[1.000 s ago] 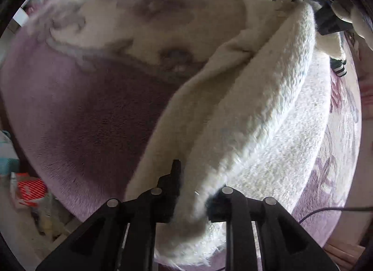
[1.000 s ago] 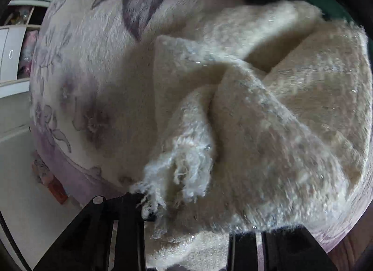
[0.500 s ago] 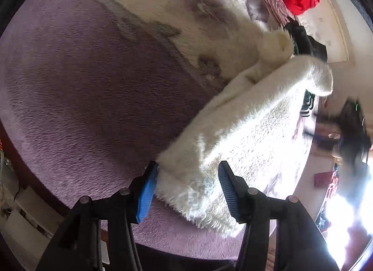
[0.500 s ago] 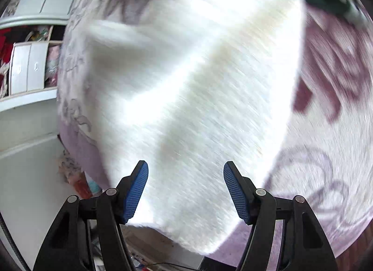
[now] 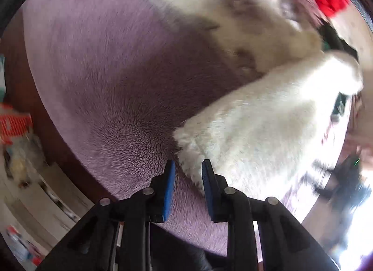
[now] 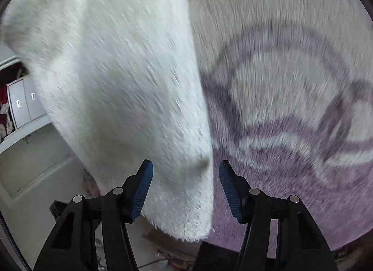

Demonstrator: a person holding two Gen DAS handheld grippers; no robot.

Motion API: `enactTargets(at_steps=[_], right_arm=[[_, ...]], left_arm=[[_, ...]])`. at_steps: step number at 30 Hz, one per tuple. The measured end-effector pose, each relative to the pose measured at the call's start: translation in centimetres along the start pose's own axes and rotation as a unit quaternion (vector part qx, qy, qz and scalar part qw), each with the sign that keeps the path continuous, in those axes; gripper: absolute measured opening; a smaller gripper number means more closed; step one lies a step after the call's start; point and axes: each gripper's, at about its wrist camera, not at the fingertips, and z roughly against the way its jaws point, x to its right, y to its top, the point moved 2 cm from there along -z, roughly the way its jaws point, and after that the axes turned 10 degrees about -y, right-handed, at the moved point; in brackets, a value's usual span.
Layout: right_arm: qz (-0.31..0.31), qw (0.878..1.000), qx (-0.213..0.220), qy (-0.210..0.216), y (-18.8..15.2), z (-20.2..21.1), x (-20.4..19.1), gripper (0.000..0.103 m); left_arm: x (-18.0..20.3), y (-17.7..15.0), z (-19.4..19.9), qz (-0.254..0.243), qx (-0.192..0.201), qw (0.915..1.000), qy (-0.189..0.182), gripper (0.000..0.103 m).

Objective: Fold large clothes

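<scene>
A: Where does the white fleece garment [image 5: 268, 117] sit against your left gripper [image 5: 186, 177]?

B: Its near corner lies just ahead of your two blue pads [image 5: 169, 184]. The frayed edge reaches the tip of the right-hand pad and dips a little into the gap, while the rest stretches away up and to the right over the purple blanket [image 5: 112, 79]. Your jaws have just been closing and now stand narrow, a slim gap between them. The pads are not pressing on the cloth; you hold nothing on that side.

A: And your right gripper [image 6: 185, 177]?

B: Its jaws stand about half apart, having just eased in a little. The same garment [image 6: 121, 72] lies in a long strip running from the top left down between your fingers [image 6: 229, 189], its lower hem ending below the pads, close to the bottom of the view. The cloth fills most of the gap and lies against the left-hand pad, while the right-hand pad stands clear of it, over the patterned purple blanket [image 6: 291, 119]. Nothing is pinched. The view is blurred, so I cannot tell the finer fold lines.
</scene>
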Motion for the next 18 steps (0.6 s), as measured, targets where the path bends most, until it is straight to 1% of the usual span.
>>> enactTargets(at_steps=[1,2,3,4,6,8,9,10,11,12,13,14,15,16,17,18], right_arm=[[0.004,0.999,0.037,0.002,1.0,2.3,-0.7,0.061],[0.009,0.998,0.063,0.01,2.1,4.2,-1.6,0.061],[0.015,0.996,0.08,0.022,3.4,5.5,-2.6,0.061],[0.021,0.995,0.09,0.032,5.1,6.5,-3.9,0.061],[0.024,0.992,0.116,0.035,8.9,7.5,-6.7,0.061],[0.031,0.989,0.144,0.022,13.1,7.8,-10.3,0.061],[0.042,0.988,0.145,0.015,15.2,7.3,-12.5,0.061],[0.058,0.99,0.132,0.006,17.0,6.2,-14.5,0.063],[0.078,0.991,0.107,0.0,18.6,4.5,-16.6,0.065],[0.093,0.992,0.083,-0.009,19.6,2.8,-18.1,0.069],[0.099,0.993,0.067,-0.022,20.0,1.4,-19.0,0.08],[0.097,0.993,0.062,-0.024,20.1,0.6,-19.3,0.083],[0.091,0.994,0.064,-0.018,19.9,1.0,-19.2,0.083],[0.086,0.994,0.07,-0.003,19.3,1.5,-18.7,0.083],[0.076,0.994,0.078,0.023,19.2,3.9,-17.5,0.083],[0.061,0.993,0.083,0.054,17.9,5.2,-16.2,0.083]], left_arm=[[0.6,0.2,0.6,-0.014,0.002,0.9999,0.002,0.021],[1.2,0.6,1.4,-0.029,0.005,0.9995,0.015,0.021],[1.9,1.3,2.0,-0.041,0.01,0.9988,0.027,0.021],[2.7,1.6,2.3,-0.052,0.016,0.9981,0.028,0.021],[4.2,3.6,2.1,-0.073,0.021,0.9969,0.021,0.021],[4.9,5.5,1.2,-0.092,0.022,0.9954,0.013,0.022],[5.2,6.9,0.9,-0.099,0.022,0.9948,0.009,0.022],[5.6,8.4,0.2,-0.107,0.018,0.9941,0.005,0.028],[6.1,9.8,-0.5,-0.113,0.012,0.9935,0.0,0.04],[6.9,11.5,-1.3,-0.122,0.004,0.9925,-0.007,0.045],[7.7,13.0,-1.8,-0.134,0.0,0.9908,-0.018,0.053],[8.9,14.2,-2.3,-0.149,-0.003,0.9885,-0.028,0.062],[10.2,15.5,-2.7,-0.164,-0.007,0.9857,-0.041,0.067],[11.6,16.8,-3.1,-0.18,-0.013,0.9818,-0.06,0.075],[12.5,17.6,-3.5,-0.19,-0.018,0.9788,-0.075,0.079],[13.8,18.5,-4.1,-0.2,-0.027,0.9751,-0.092,0.079]])
